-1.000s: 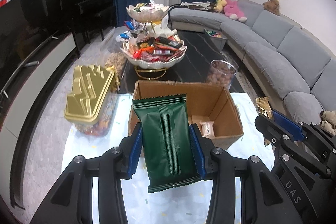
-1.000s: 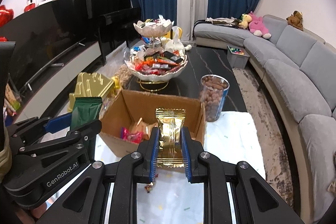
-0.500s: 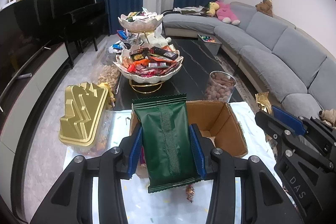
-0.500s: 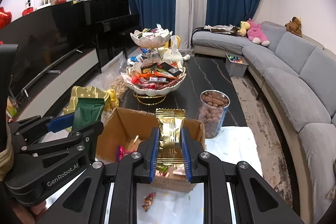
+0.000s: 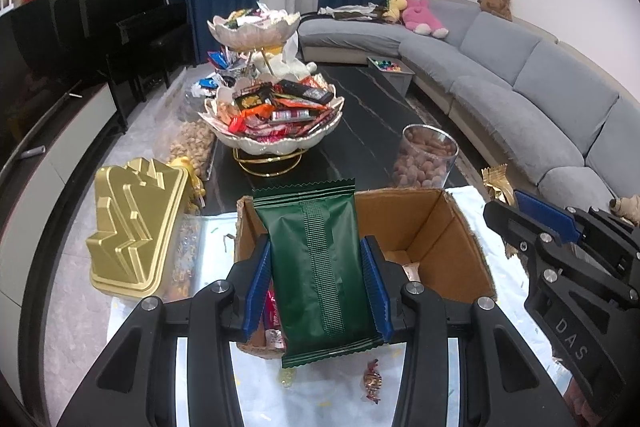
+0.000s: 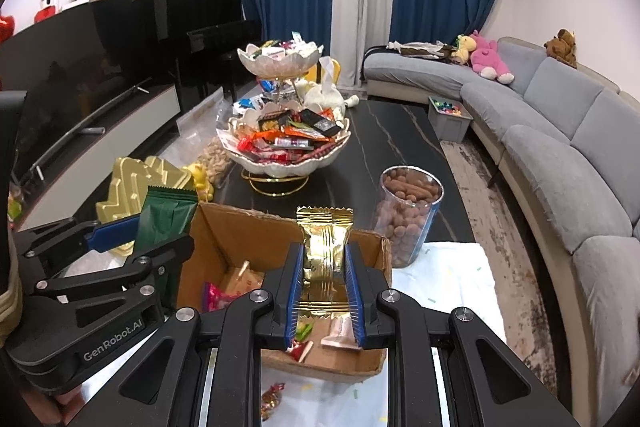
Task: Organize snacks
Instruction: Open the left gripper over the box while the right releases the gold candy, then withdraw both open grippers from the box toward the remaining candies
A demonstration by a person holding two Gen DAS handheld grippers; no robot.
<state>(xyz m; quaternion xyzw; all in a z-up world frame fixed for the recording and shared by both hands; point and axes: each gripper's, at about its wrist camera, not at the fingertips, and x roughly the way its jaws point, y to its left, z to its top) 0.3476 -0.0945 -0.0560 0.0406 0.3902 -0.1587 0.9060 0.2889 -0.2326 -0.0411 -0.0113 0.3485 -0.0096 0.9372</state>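
Note:
My left gripper is shut on a dark green snack packet, held upright over the near left part of an open cardboard box. The same green packet shows at the left of the right wrist view. My right gripper is shut on a gold foil snack packet, upright above the cardboard box, which holds several wrapped snacks. A two-tier shell-shaped snack stand full of packets stands beyond the box on the dark table.
A gold stepped lid covers a container left of the box. A glass jar of brown nuts stands behind the box on the right. Loose wrapped candies lie on the white cloth in front. A grey sofa runs along the right.
Both grippers, still holding their packets, have drawn back and sunk a little, so the box now sits lower and nearer under them and candies on the cloth have come into view.

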